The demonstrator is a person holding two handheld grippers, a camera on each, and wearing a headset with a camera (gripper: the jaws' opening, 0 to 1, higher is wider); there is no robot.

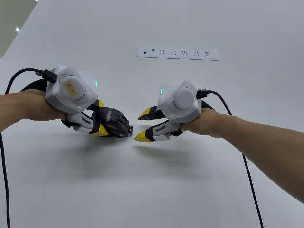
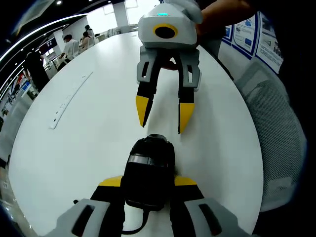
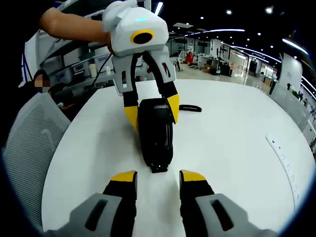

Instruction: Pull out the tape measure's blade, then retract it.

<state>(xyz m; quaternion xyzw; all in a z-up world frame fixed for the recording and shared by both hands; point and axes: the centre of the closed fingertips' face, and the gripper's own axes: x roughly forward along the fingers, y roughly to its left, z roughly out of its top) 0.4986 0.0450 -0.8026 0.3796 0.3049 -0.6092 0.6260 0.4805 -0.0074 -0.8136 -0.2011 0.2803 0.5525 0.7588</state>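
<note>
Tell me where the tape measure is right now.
In the head view the tape measure sits left of centre, clamped between the jaws of the left gripper at the white table, its front end facing the open right gripper.

Lighting: bright, even, overhead; ceiling lights [image 3: 228, 12] in the right gripper view. Counter [image 1: 199, 185]: white, near washed out, low contrast. Shadows: soft, pale grey, beneath left claw [image 1: 114, 122] and right claw [image 1: 142, 126]. Focus: head view sharp. Gripper views: strong fisheye bending at edges; room behind dim, slightly soft.

Open-plan office: desk rows [image 3: 222, 66], ceiling light strips [image 3: 224, 30], mesh chair [image 3: 34, 143].
</note>
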